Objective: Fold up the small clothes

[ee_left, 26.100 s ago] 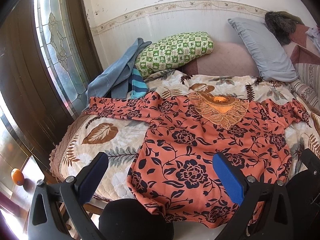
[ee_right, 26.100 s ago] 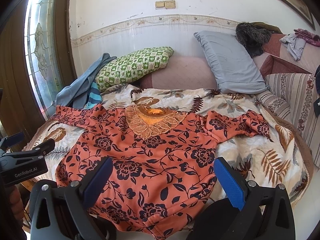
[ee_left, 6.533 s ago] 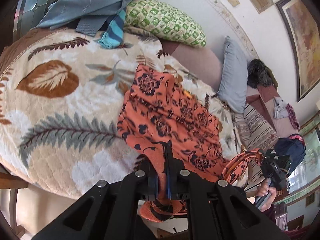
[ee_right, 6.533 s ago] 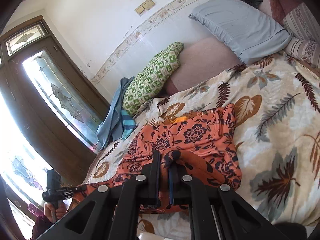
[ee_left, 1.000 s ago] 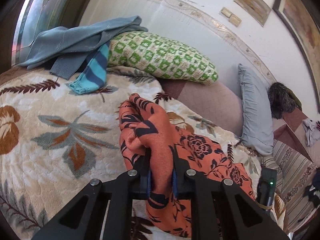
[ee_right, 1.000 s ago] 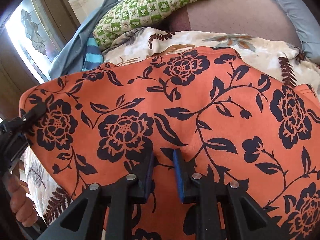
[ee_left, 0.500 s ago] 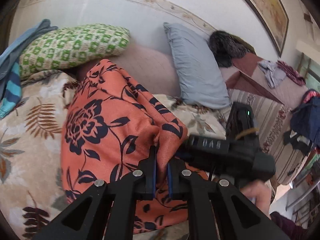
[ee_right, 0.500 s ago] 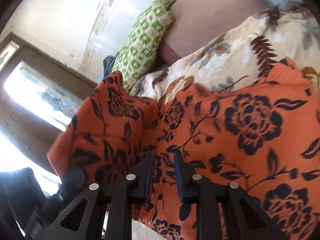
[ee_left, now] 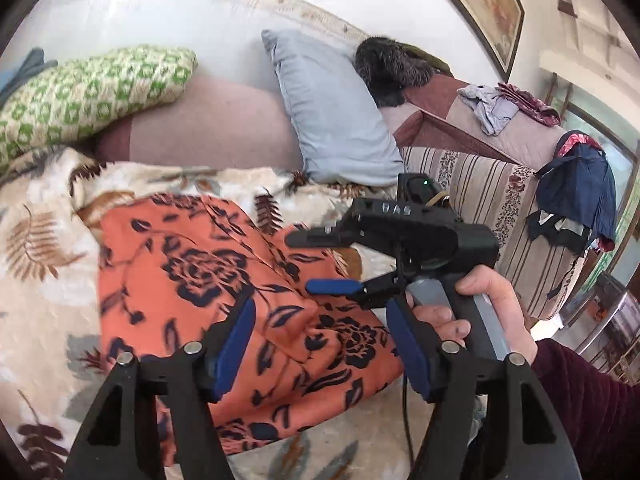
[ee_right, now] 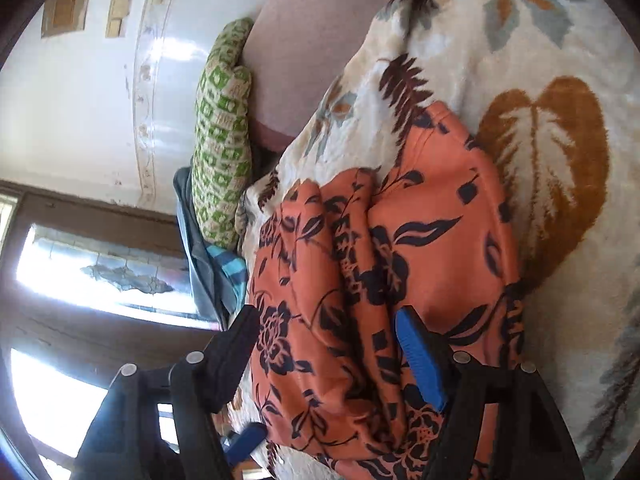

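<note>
A: Where is the orange floral top [ee_left: 208,280] lying?
B: It is lying folded on the leaf-print blanket [ee_left: 44,304] on the bed.
A: Are the grippers holding it?
B: No. The left gripper [ee_left: 320,344] and the right gripper [ee_right: 328,356] are both opening their jaws, gripping nothing, over the cloth.

Left gripper [ee_left: 320,344] jaws opening, right gripper [ee_right: 332,356] likewise

The left gripper [ee_left: 320,344] hovers over the folded orange floral garment [ee_left: 208,280] on the leaf-print blanket [ee_left: 44,280], its jaws opening and clear of the cloth. Just beyond, a hand [ee_left: 480,312] holds the right gripper [ee_left: 316,262], jaws likewise opening, empty.
</note>
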`<action>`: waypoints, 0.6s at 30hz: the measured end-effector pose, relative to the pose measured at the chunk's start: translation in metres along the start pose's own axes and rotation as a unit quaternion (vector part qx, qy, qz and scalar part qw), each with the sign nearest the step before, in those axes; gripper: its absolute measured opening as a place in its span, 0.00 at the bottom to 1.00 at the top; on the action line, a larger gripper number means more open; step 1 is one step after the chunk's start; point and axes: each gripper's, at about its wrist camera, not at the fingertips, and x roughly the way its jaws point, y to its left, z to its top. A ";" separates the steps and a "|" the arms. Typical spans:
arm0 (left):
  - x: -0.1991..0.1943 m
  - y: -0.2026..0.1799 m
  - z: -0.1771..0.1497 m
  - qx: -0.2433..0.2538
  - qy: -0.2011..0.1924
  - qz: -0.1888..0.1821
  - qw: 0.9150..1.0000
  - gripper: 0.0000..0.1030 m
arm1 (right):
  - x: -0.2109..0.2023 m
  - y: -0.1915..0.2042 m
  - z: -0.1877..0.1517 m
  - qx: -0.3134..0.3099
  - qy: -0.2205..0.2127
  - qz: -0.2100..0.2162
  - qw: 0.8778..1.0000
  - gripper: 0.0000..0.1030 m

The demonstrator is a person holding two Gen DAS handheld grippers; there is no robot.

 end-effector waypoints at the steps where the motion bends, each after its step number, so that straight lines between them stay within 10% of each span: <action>1: -0.005 0.007 0.000 0.008 -0.003 0.020 1.000 0.68 | 0.006 0.003 -0.006 -0.010 0.006 -0.021 1.000 0.72; 9: -0.002 0.095 -0.029 -0.104 0.018 0.082 0.991 0.68 | 0.022 0.008 -0.010 -0.022 -0.050 -0.088 0.995 0.72; 15: 0.009 0.084 -0.035 -0.041 0.046 0.098 0.993 0.68 | 0.047 0.020 -0.006 -0.036 -0.032 -0.071 0.996 0.71; 18: 0.006 0.089 -0.032 -0.061 0.043 0.088 0.993 0.68 | 0.054 0.046 -0.018 -0.104 -0.022 -0.085 0.991 0.51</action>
